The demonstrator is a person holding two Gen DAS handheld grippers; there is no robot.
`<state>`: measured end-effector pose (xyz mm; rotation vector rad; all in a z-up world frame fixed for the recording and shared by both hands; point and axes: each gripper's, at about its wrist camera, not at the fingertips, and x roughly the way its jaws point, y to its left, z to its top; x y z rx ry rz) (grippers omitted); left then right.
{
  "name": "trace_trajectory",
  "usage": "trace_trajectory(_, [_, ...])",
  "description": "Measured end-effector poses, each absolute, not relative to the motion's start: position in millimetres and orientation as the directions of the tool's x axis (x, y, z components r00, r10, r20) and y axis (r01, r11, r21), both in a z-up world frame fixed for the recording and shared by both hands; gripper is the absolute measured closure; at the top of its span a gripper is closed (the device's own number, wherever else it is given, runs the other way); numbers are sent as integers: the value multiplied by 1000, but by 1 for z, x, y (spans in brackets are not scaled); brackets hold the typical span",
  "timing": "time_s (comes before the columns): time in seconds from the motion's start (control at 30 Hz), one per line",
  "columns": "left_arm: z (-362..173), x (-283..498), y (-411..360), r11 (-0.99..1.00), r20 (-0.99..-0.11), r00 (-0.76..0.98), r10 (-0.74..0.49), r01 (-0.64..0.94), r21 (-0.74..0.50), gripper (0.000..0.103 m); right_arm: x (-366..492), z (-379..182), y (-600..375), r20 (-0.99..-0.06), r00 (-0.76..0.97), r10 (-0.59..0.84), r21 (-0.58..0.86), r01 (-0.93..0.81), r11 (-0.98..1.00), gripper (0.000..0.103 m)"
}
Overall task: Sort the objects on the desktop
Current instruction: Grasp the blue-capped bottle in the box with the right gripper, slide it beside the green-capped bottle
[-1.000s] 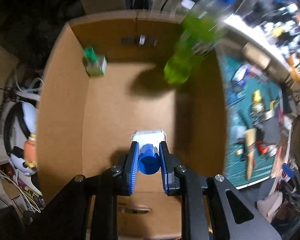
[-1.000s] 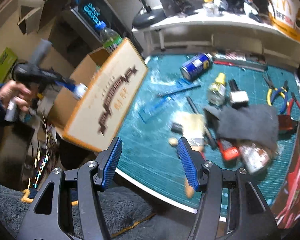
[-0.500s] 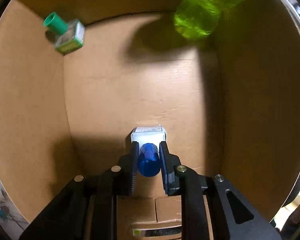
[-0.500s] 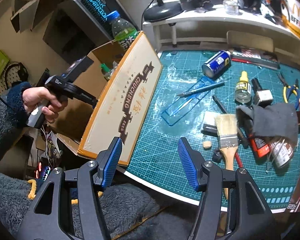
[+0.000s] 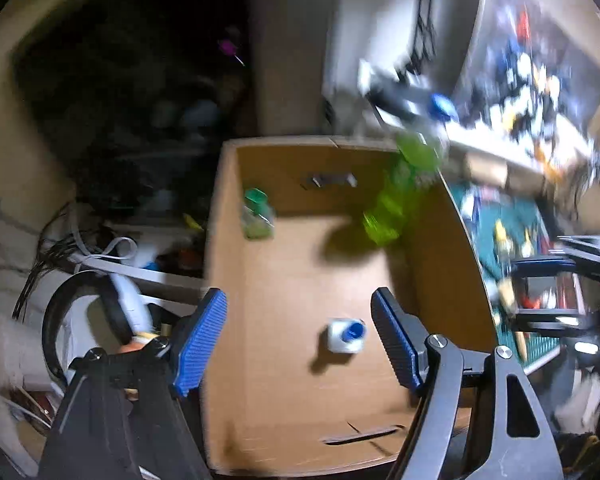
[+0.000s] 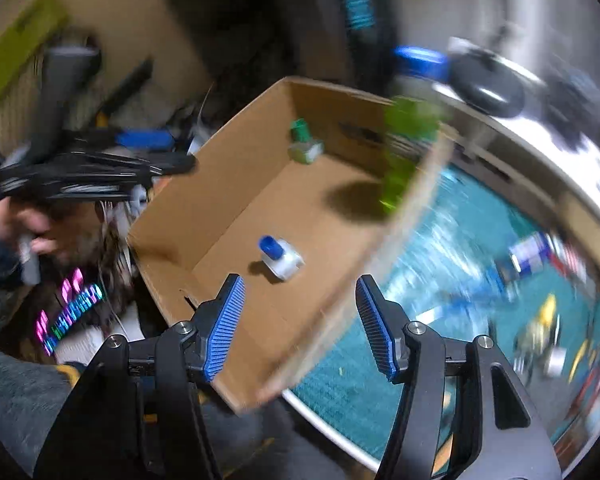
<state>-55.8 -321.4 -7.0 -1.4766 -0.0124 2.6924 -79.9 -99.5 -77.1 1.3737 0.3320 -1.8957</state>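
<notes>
We see a small white bottle with a blue cap lying on its side on the floor of the open cardboard box, just ahead of the left claw and free of its opening jaws, nothing between them. Farther ahead of that claw, a small bottle with a green cap sits in the far left corner of the box. A tall green drink bottle with a blue cap leans in the far right corner, its top above the rim.
</notes>
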Motion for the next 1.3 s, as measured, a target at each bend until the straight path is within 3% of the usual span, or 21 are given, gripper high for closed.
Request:
trace_trajectory(0.17, [4,-20,-368,-998,-773,-633,42,5,-59,28,-100,-132,-189,-969,-23,-244,124,813,-569,61])
trace_trajectory(0.27, [0,-18,-385,-997,-787,-617,15,48,-57,28,-110,-172,-217,-990,56,-126,114,845,-523,61])
trace_trajectory(0.43, [-5,-17,-404,-993,-801,-599,10,90,-80,28,-112,-211,-233,-989,140,-51,148,865,-479,63])
trace_trajectory(0.5, [-7,-17,-409,-992,-803,-595,17,92,-89,28,-114,-223,-235,-986,164,-29,157,862,-482,68])
trace_trajectory(0.57, [-10,-20,-410,-991,-805,-592,28,86,-98,28,-115,-227,-235,-984,179,-15,164,860,-482,81])
trace_trajectory(0.93, [-14,-40,-398,-993,-802,-589,100,-6,-119,28,-130,-206,-237,-987,162,-11,151,890,-431,84])
trace_trajectory(1.3, [-22,-40,-385,-990,-819,-558,133,-37,-136,28,-200,-197,-273,-1000,-22,10,-24,964,-264,84])
